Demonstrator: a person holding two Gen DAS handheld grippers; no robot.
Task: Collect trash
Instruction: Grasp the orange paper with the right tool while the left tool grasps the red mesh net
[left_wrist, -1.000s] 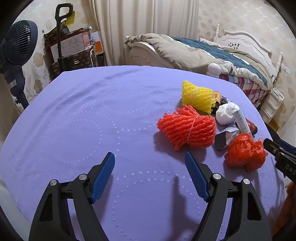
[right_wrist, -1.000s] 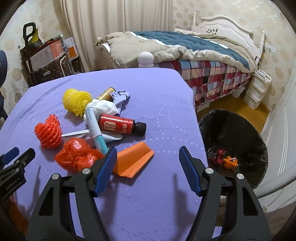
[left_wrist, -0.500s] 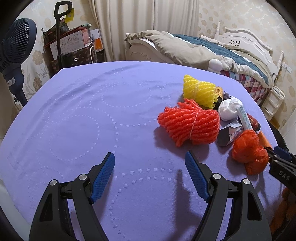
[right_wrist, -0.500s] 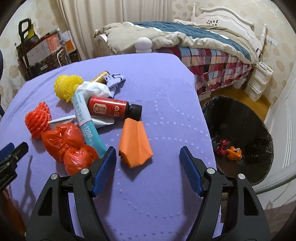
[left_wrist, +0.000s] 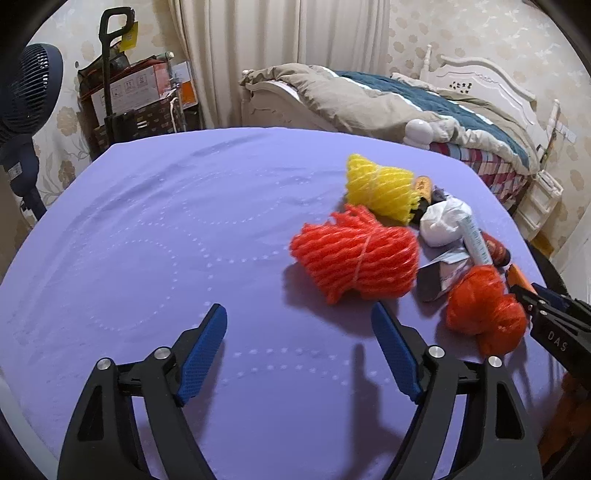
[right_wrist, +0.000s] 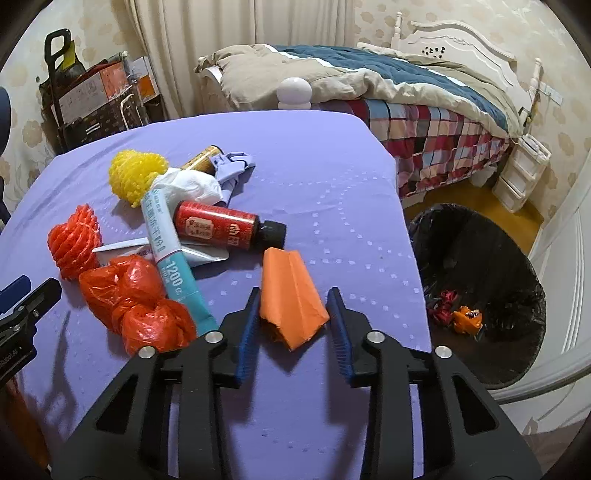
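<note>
Trash lies in a heap on the purple-clothed table (right_wrist: 325, 177). My right gripper (right_wrist: 293, 295) is closing its jaws around a folded orange paper (right_wrist: 291, 299), and both blue pads meet its sides. Beside it lie a red bottle (right_wrist: 218, 225), a teal-and-white tube (right_wrist: 166, 243), a crumpled red plastic bag (right_wrist: 133, 295), white tissue (right_wrist: 192, 184), an orange foam net (left_wrist: 354, 258) and a yellow foam net (left_wrist: 380, 188). My left gripper (left_wrist: 297, 314) stands open and empty over bare cloth, just short of the orange net.
A black-lined bin (right_wrist: 480, 258) with a few scraps inside stands on the floor off the table's right edge. A bed (right_wrist: 369, 81) lies behind the table. A fan (left_wrist: 22, 103) and stacked boxes (left_wrist: 136, 96) stand at the far left.
My right gripper's jaws have come together from wide apart onto the orange paper, which now sits between the pads. The left gripper has stayed open and hardly moved.
</note>
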